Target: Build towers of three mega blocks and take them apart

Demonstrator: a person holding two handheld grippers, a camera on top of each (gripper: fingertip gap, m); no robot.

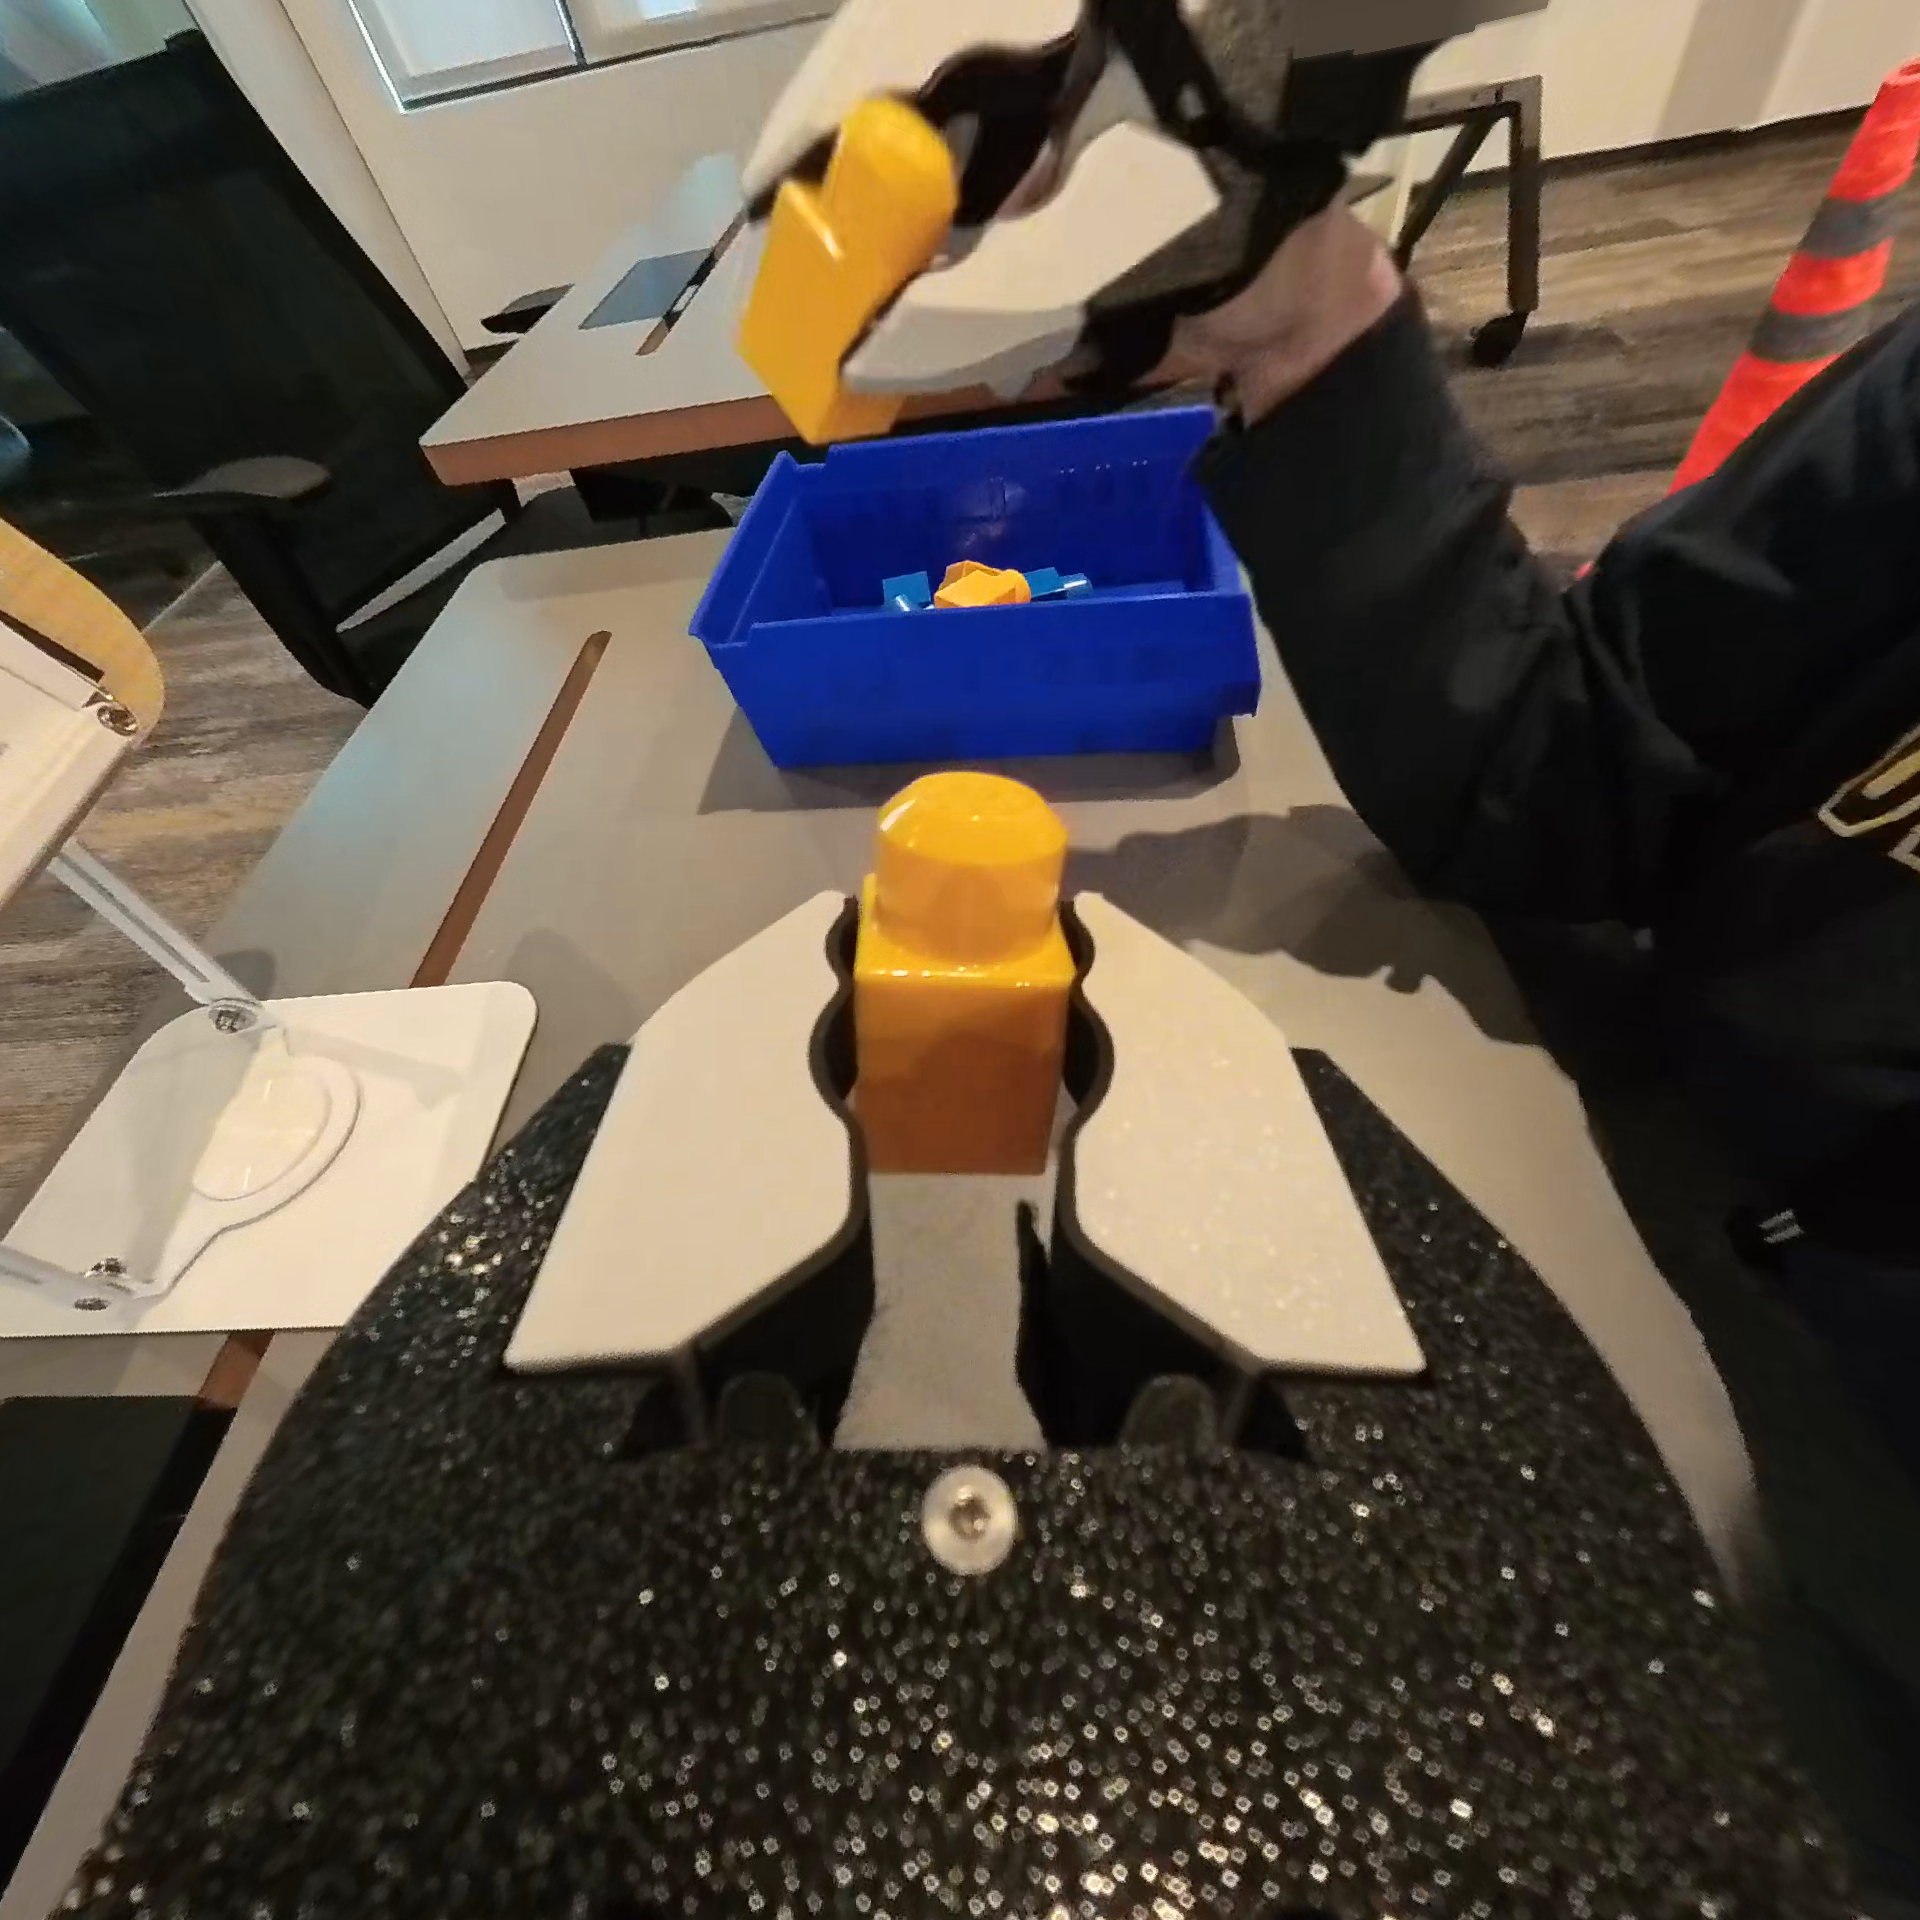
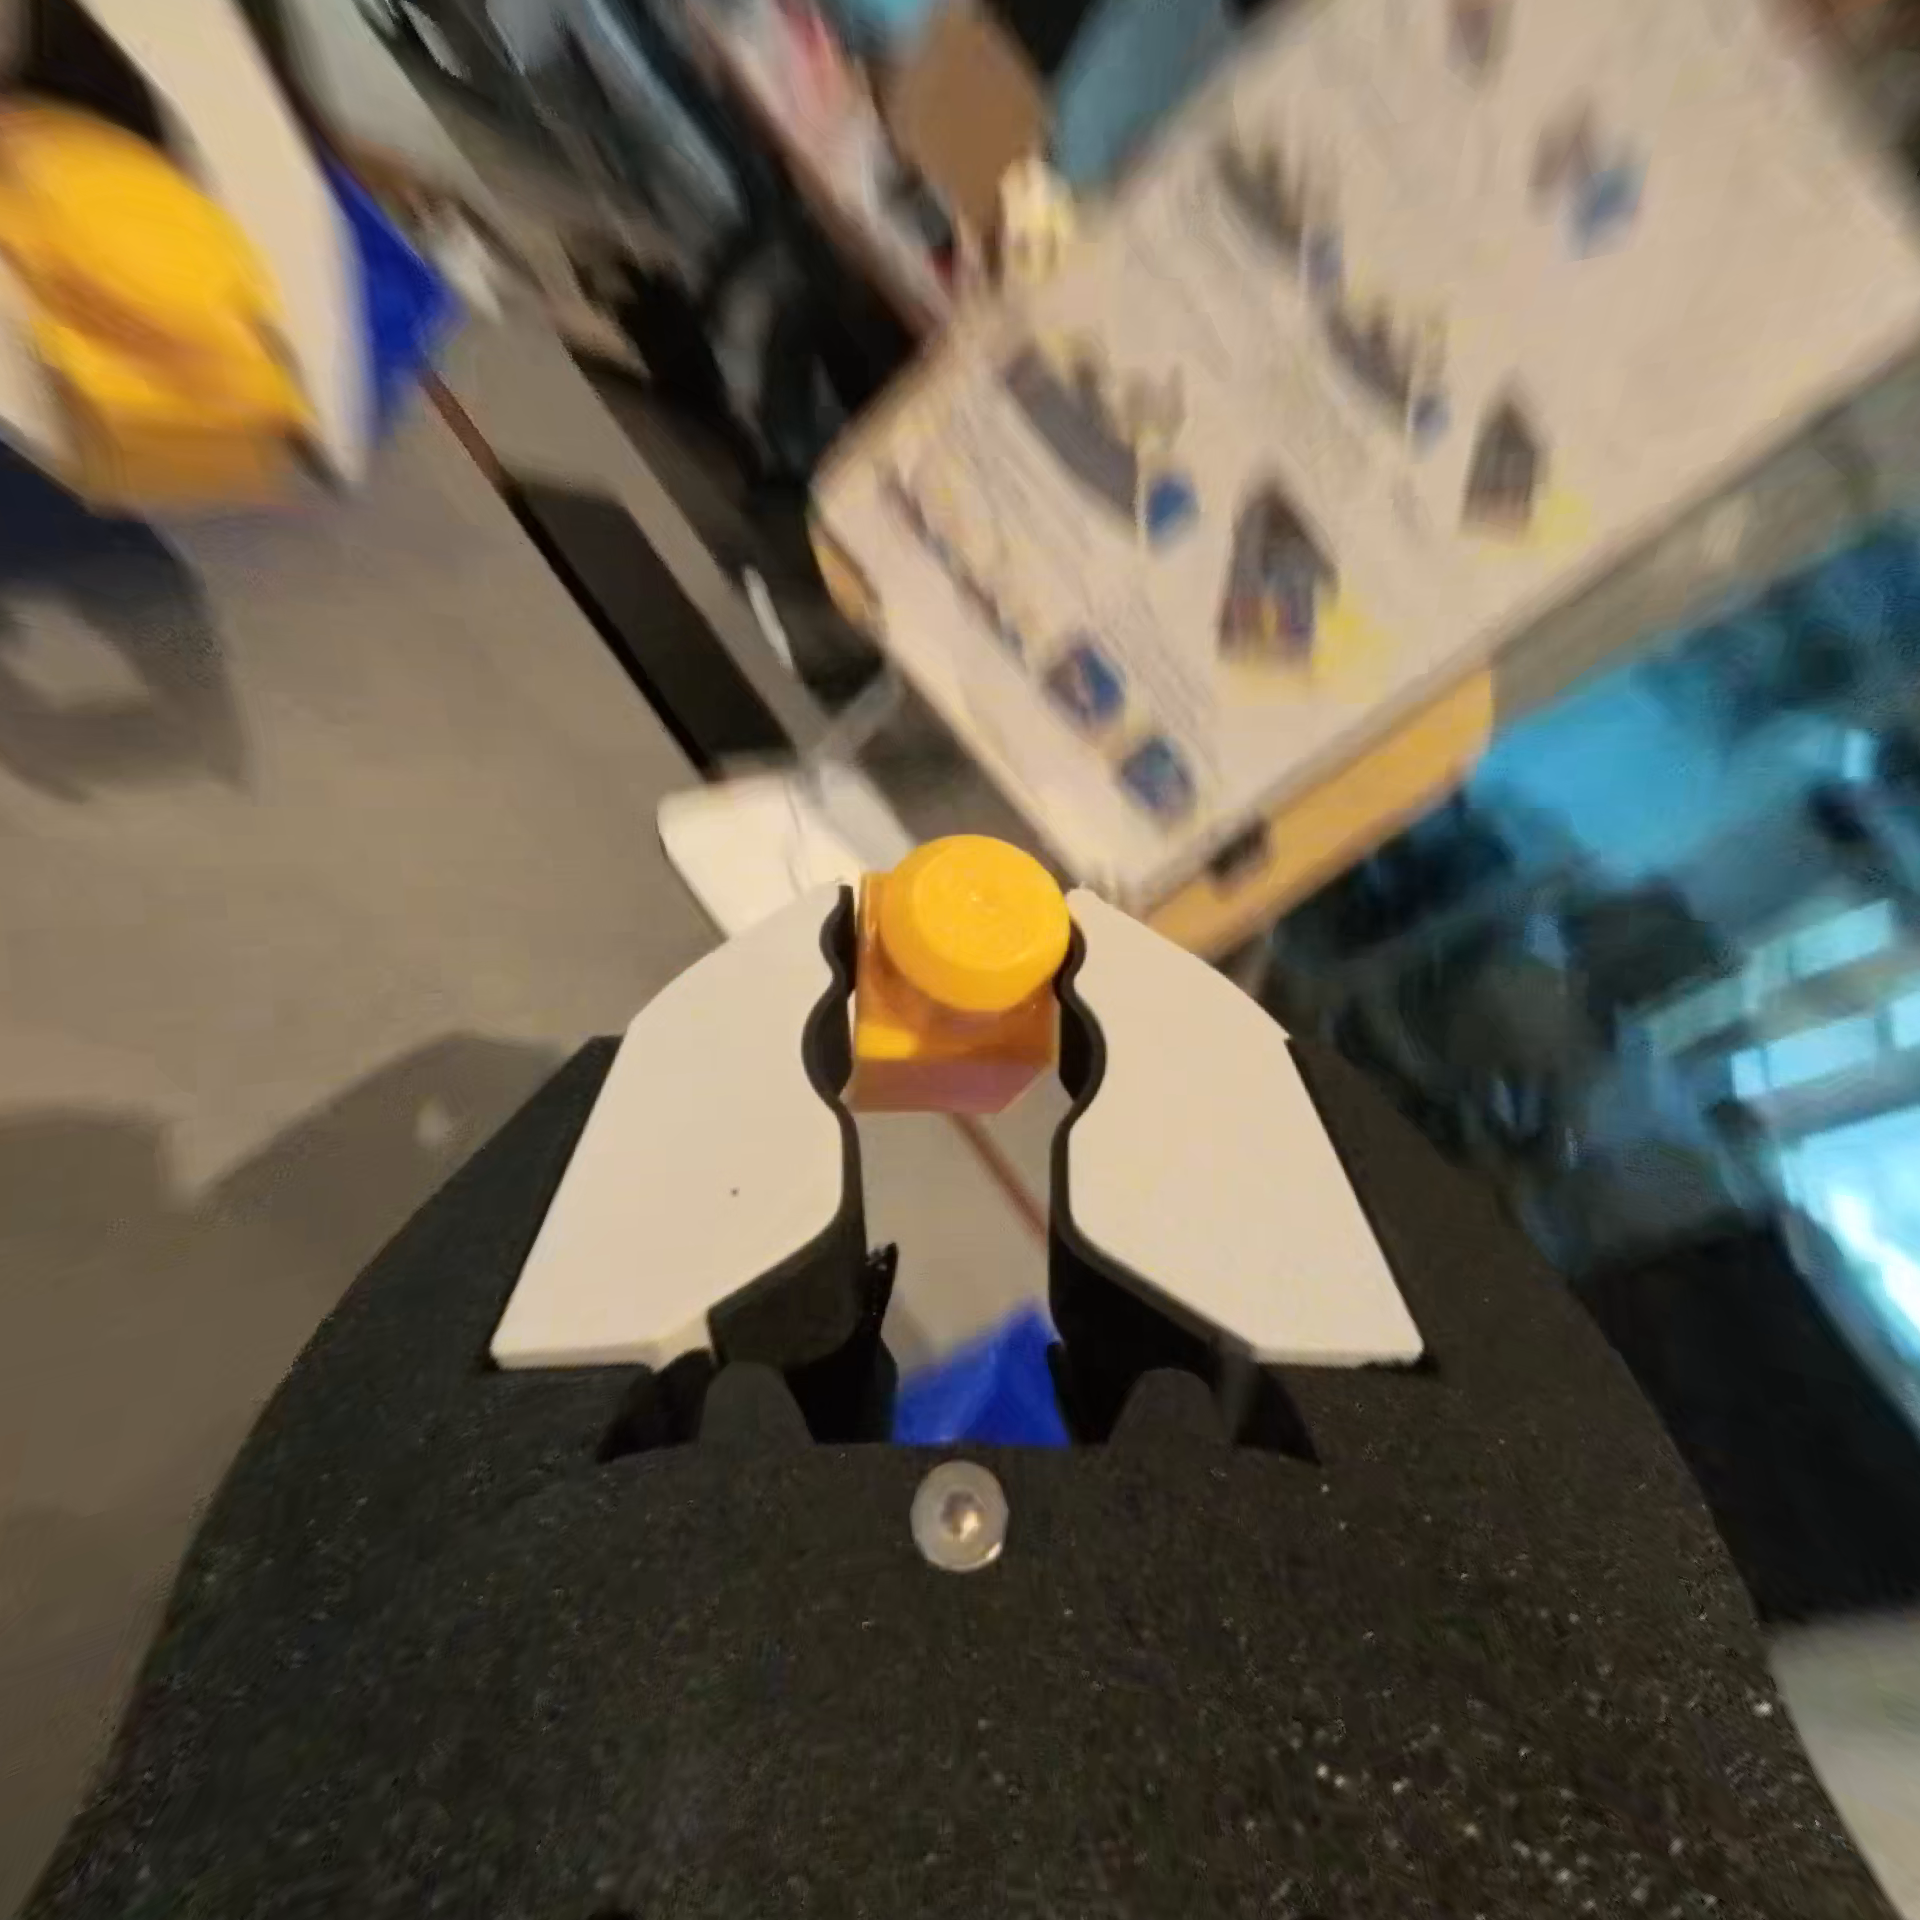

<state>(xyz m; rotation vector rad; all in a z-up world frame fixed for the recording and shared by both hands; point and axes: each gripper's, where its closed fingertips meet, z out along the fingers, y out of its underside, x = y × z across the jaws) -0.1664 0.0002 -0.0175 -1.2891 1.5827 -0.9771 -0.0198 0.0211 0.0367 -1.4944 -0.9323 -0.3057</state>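
Between the pale fingers of the left gripper [image 1: 961,1023], the left wrist view shows a glossy yellow block [image 1: 961,997] clamped upright above the grey table [image 1: 644,831], its round stud free. Farther off, the right gripper [image 1: 914,249] carries a second yellow block [image 1: 847,270] over the blue bin [image 1: 977,686].

From the right wrist view, much blurred, the right gripper [image 2: 961,997] is closed on that second yellow block [image 2: 961,987]. I judge the first joining is at hand: its hollow base must align over the stud, then press.

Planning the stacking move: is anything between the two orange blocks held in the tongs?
Nothing visible. The right tongs hold their orange block above and beyond the left tongs' block, with open air between; the blue bin sits lower.
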